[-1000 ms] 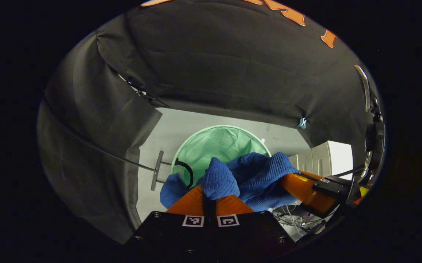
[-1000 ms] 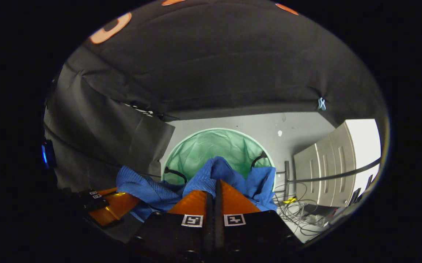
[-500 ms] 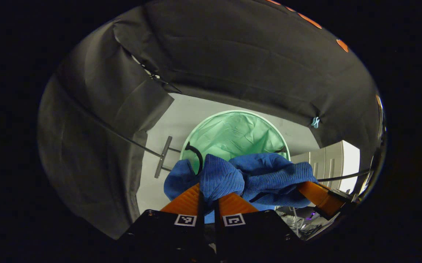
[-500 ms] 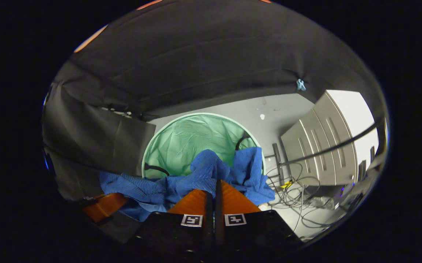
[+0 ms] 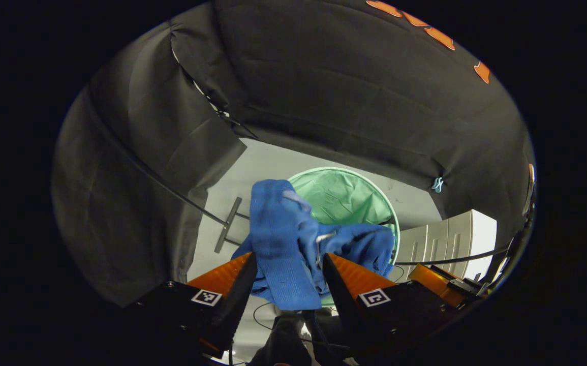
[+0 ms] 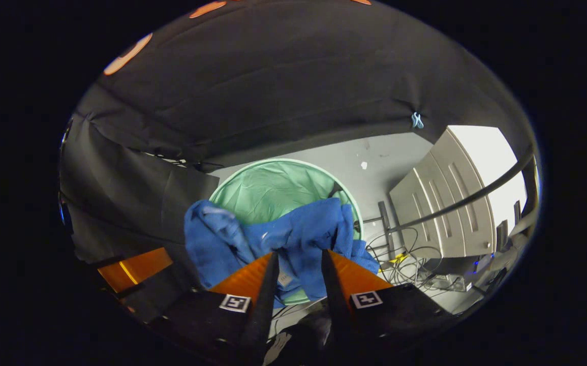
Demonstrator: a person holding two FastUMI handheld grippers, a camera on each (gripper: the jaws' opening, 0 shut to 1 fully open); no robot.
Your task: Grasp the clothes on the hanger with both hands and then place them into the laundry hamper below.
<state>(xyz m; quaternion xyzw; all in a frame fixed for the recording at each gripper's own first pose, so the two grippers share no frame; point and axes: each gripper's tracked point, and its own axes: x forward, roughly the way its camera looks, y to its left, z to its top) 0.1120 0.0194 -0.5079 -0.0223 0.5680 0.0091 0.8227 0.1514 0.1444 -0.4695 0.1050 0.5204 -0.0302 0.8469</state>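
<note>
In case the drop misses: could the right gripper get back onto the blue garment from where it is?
Probably yes: the right gripper is open, the blue garment lies just past its fingertips above the green hamper, and nothing stands between them.

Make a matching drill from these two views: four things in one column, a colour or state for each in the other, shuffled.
Things:
1. garment
2. laundry hamper
3. left gripper
4. cabinet

States:
A. jaws spread open
B. blue, bunched over the rim
C. pale grey, on the floor
D. green, round opening

Pairs: 1-B, 2-D, 3-A, 4-C
</note>
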